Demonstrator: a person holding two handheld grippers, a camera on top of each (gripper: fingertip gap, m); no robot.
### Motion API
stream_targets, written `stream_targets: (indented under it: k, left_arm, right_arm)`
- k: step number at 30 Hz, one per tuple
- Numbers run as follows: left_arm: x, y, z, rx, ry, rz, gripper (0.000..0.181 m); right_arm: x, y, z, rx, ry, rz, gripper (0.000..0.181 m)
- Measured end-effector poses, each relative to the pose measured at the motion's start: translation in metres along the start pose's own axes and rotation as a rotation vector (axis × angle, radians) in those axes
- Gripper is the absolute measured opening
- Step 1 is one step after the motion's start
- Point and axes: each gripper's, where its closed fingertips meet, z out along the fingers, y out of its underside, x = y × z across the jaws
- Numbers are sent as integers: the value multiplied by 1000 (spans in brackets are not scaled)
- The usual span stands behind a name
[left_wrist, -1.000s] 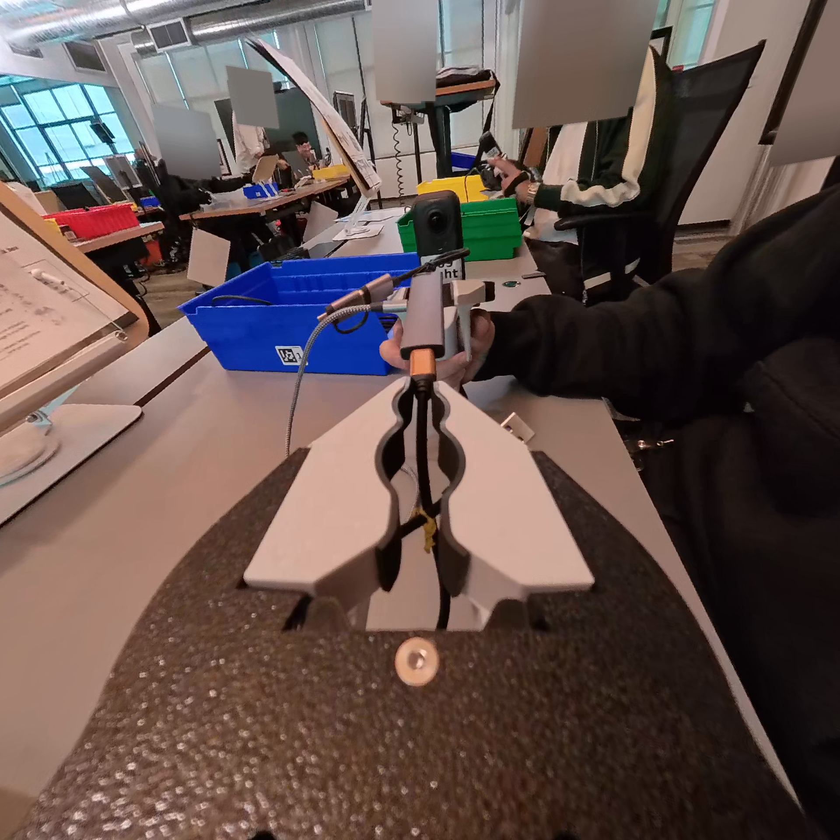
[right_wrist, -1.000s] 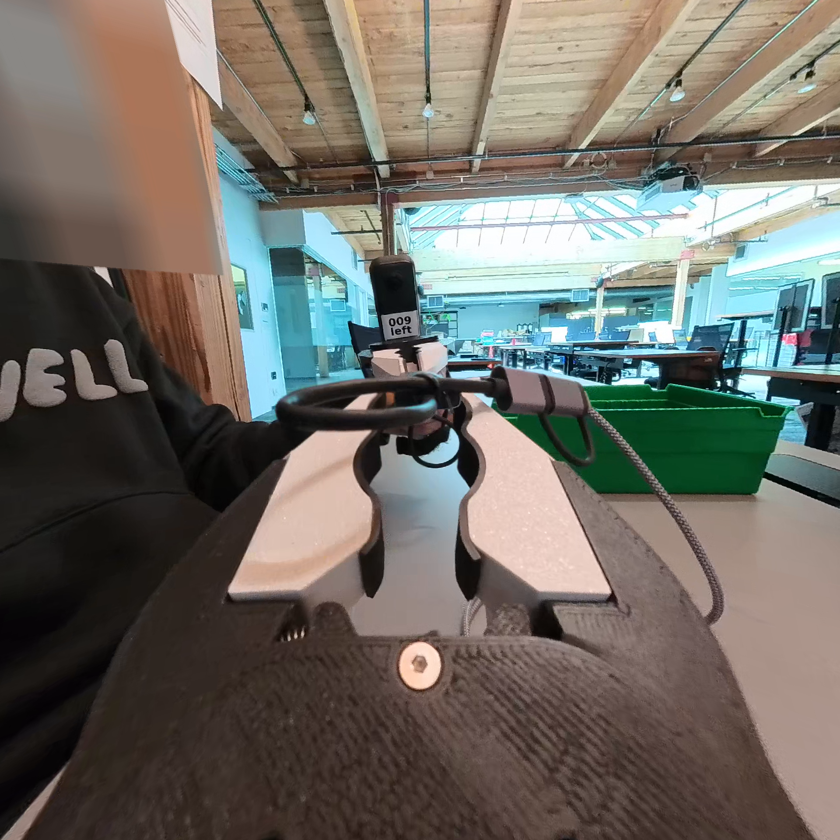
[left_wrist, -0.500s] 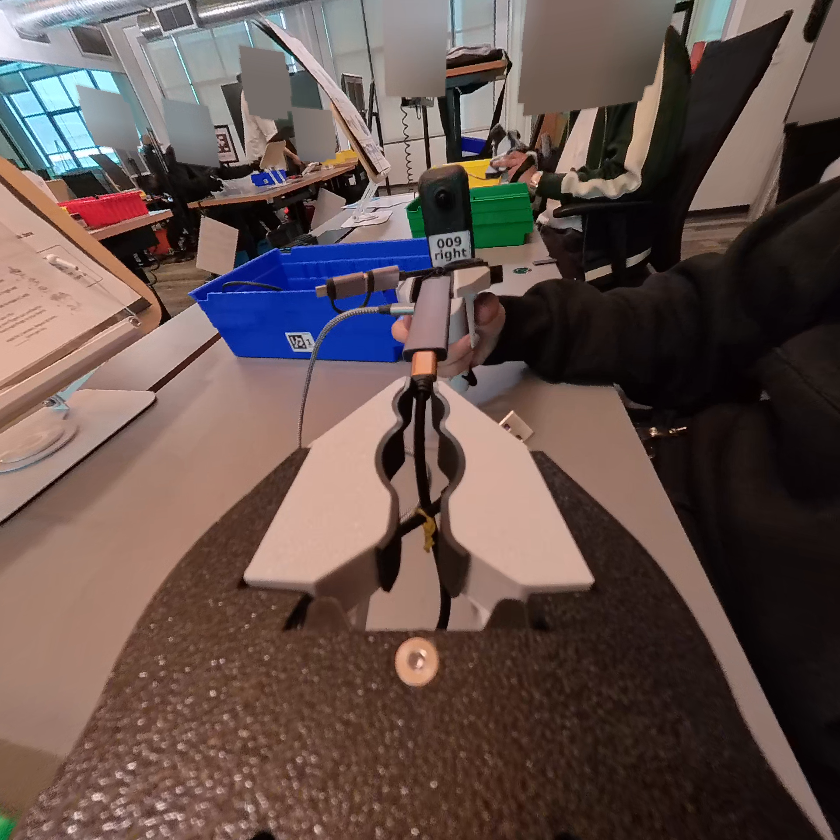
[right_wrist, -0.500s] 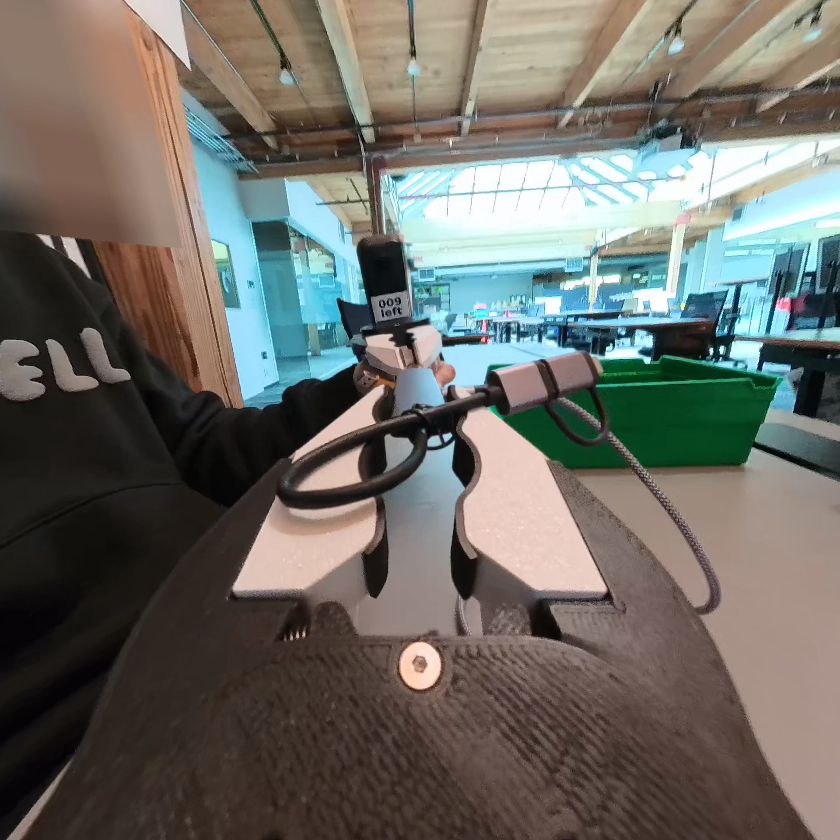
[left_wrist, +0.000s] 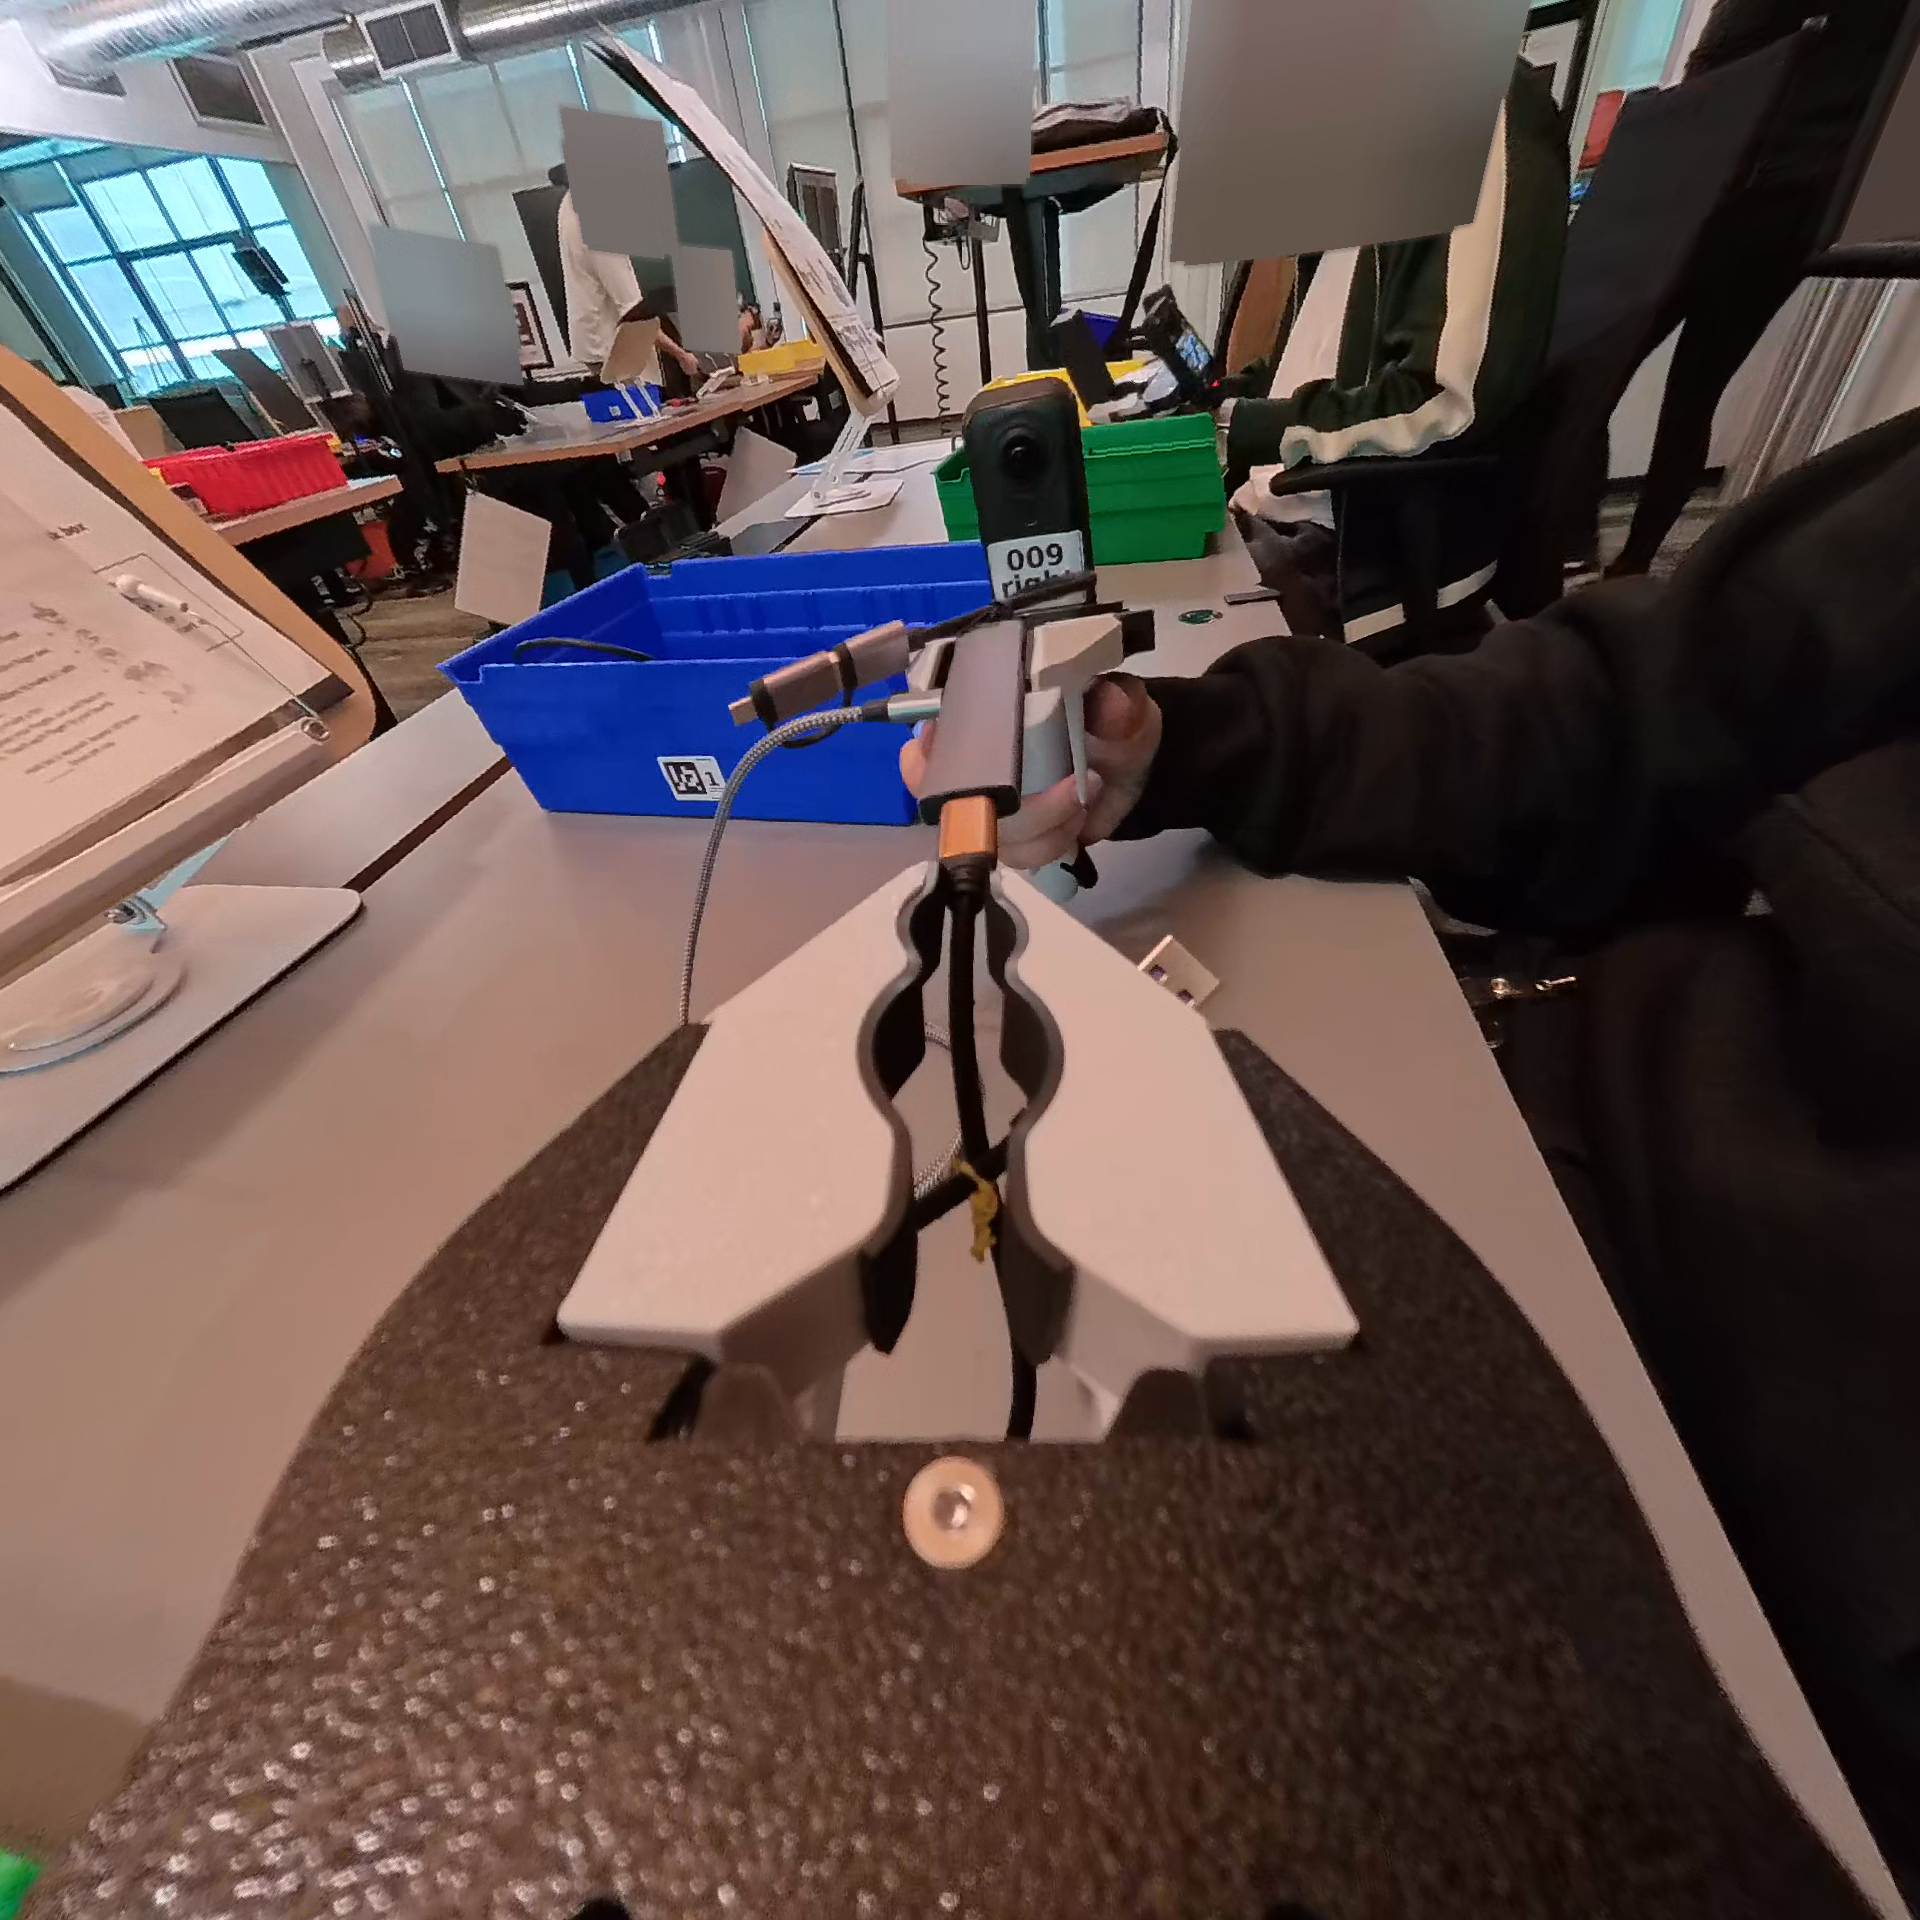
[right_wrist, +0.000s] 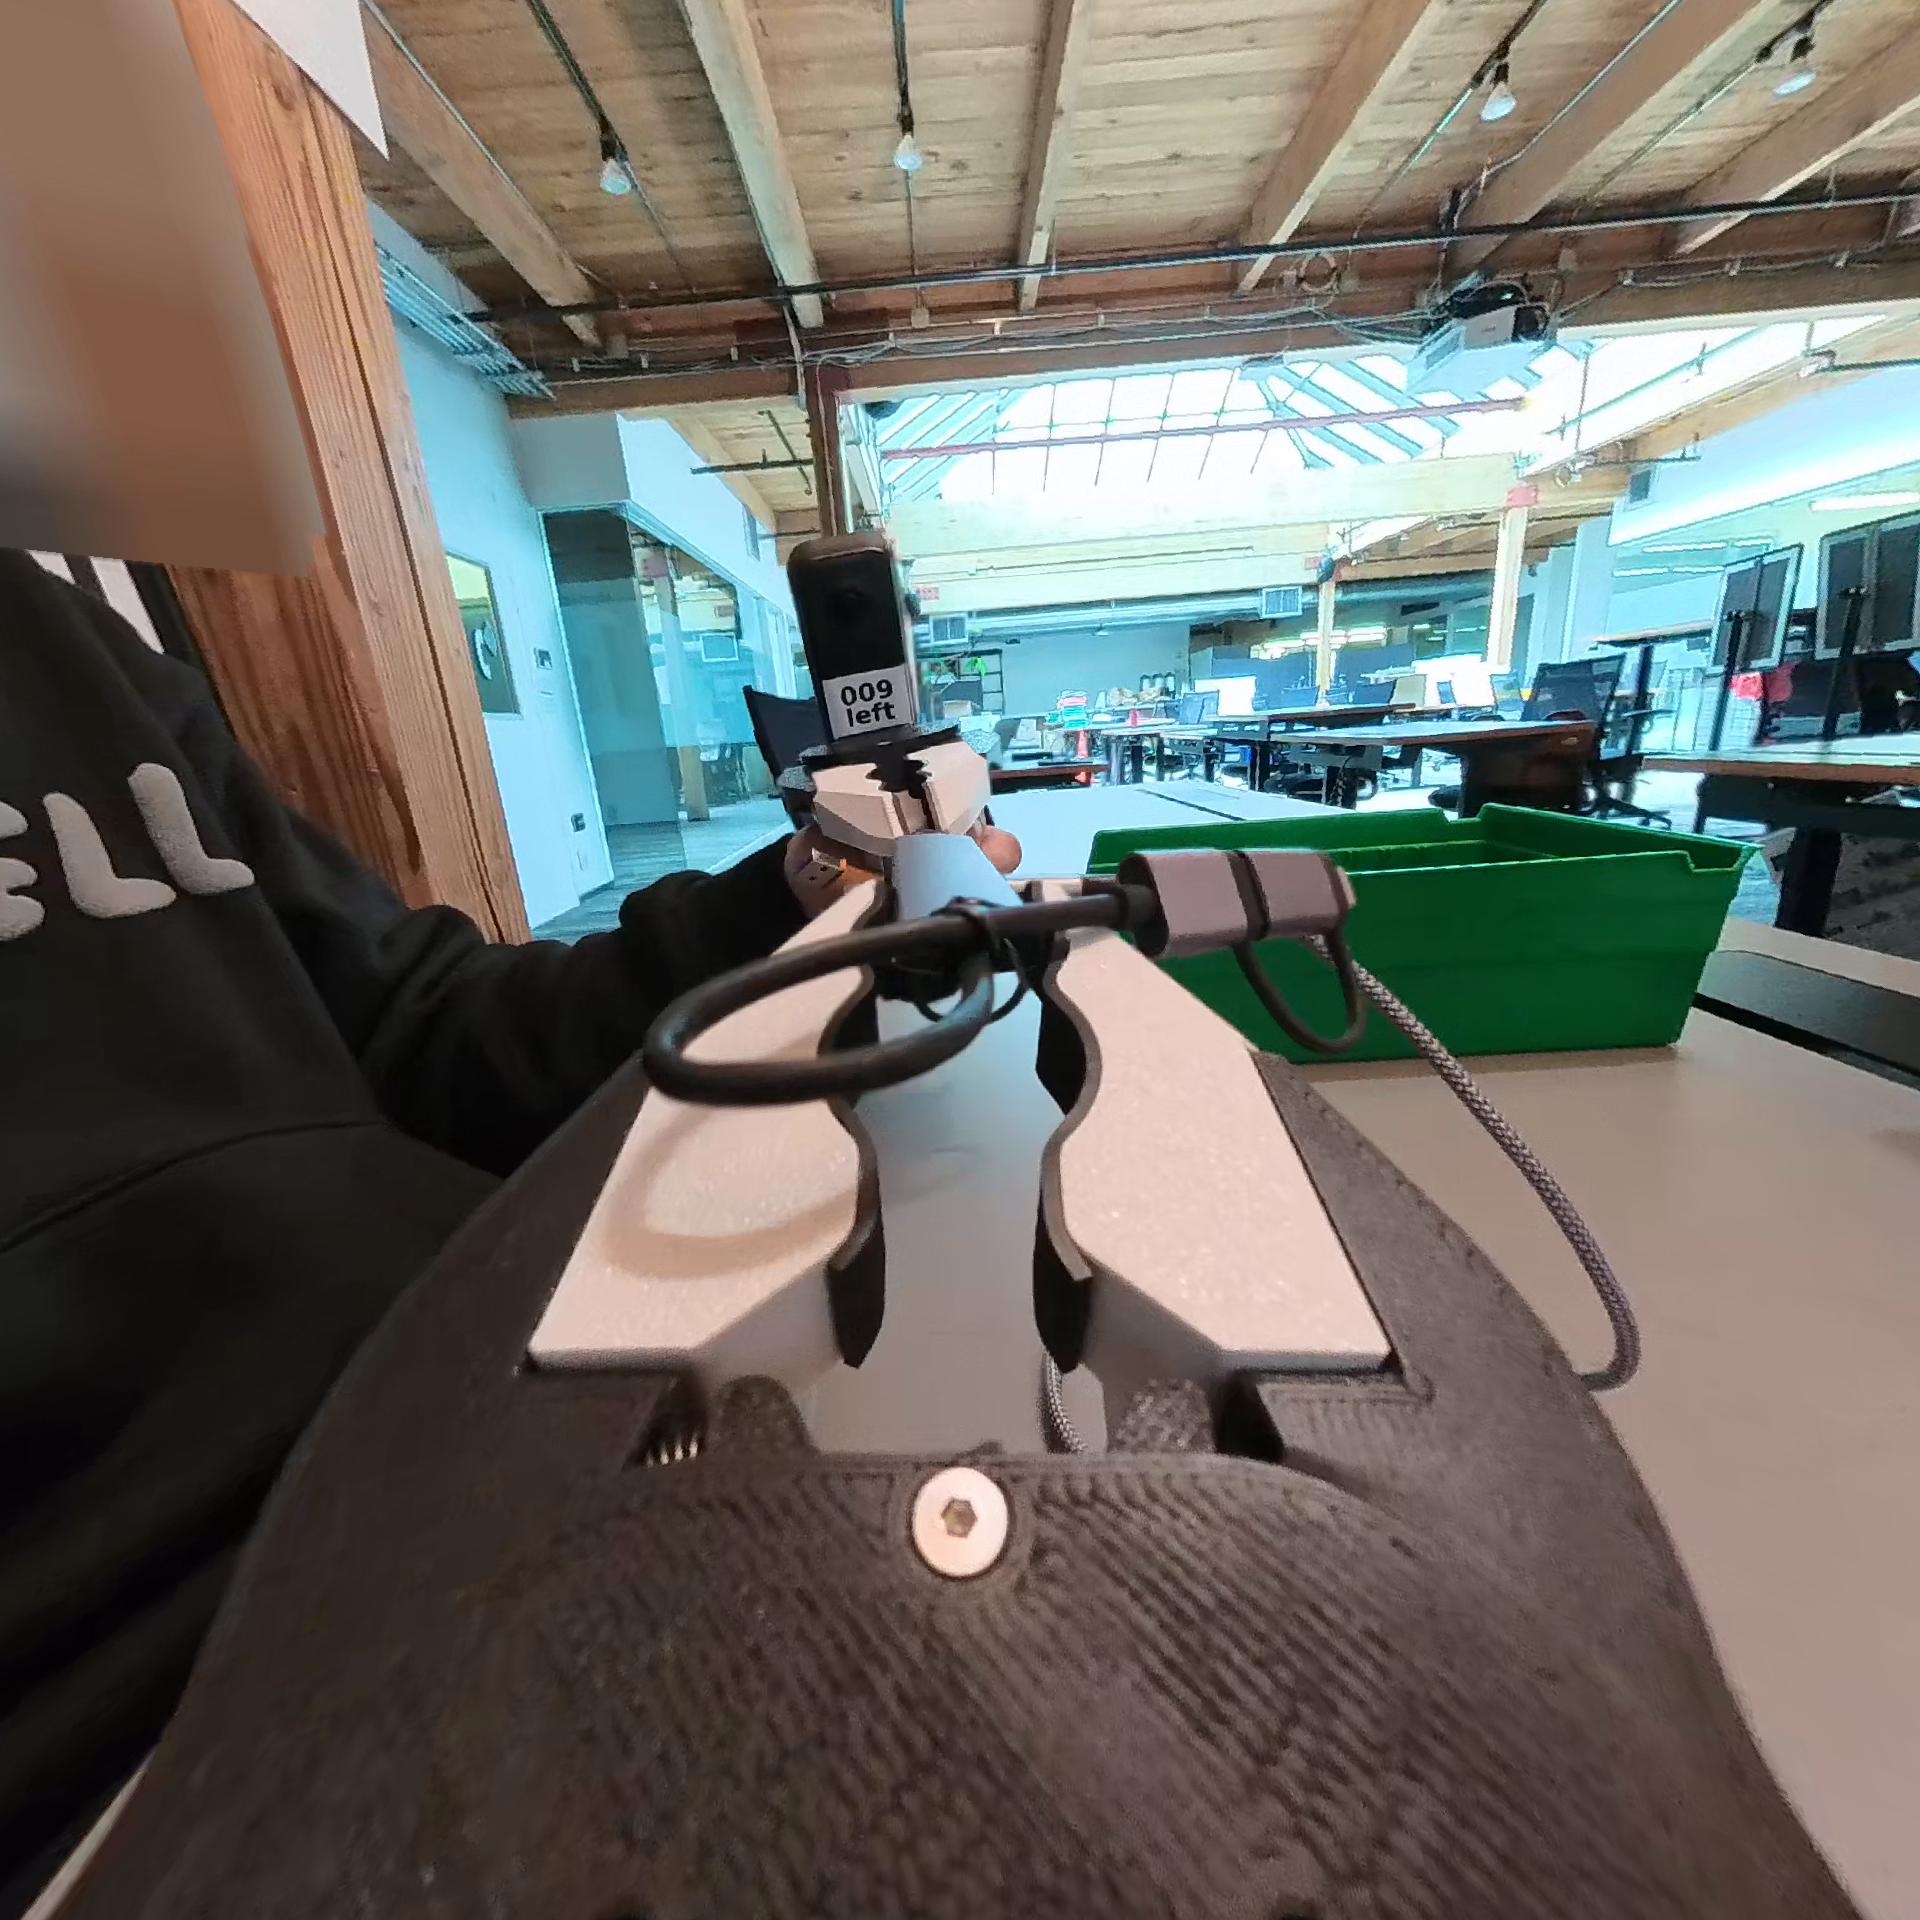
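The gray adapter box (left_wrist: 977, 717) hangs in the air above the gray table (left_wrist: 436, 997), between the two grippers. An orange-tipped plug (left_wrist: 968, 828) goes into its near end. The black cable (left_wrist: 966, 997) from that plug runs back between the fingers of the left gripper (left_wrist: 961, 904), which are squeezed tight on it.

The right gripper (right_wrist: 961, 925) pinches the box at its tip, seen in the left wrist view. Its fingers sit close on the box and the short black cable loop (right_wrist: 821, 1029) bends out to one side. A small gray plug (right_wrist: 1236, 899) sticks out the other side, with a little black strap around it. A gray braided cord (right_wrist: 1527, 1174) drops from there down to the table.

A hand (left_wrist: 1081, 774) holds the right gripper's handle, and a black sleeve (left_wrist: 1455, 748) comes after it. A blue bin (left_wrist: 623, 717) sits just behind on the table. A green bin (right_wrist: 1507, 935) stands near the right gripper. A tilted paper stand (left_wrist: 135, 707) is off to the left.
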Motion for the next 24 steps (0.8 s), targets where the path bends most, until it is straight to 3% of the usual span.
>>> stream_targets:
  k: [19, 24]
  left_arm:
    - [-3, -4, 1, 33, -26, -5, 5]
    - [-5, -3, 9, 6, -69, 12, 18]
  right_arm:
    - [-2, -10, 1, 51, -13, -10, 21]
    - [-3, -18, -3, 88, -9, -35, 22]
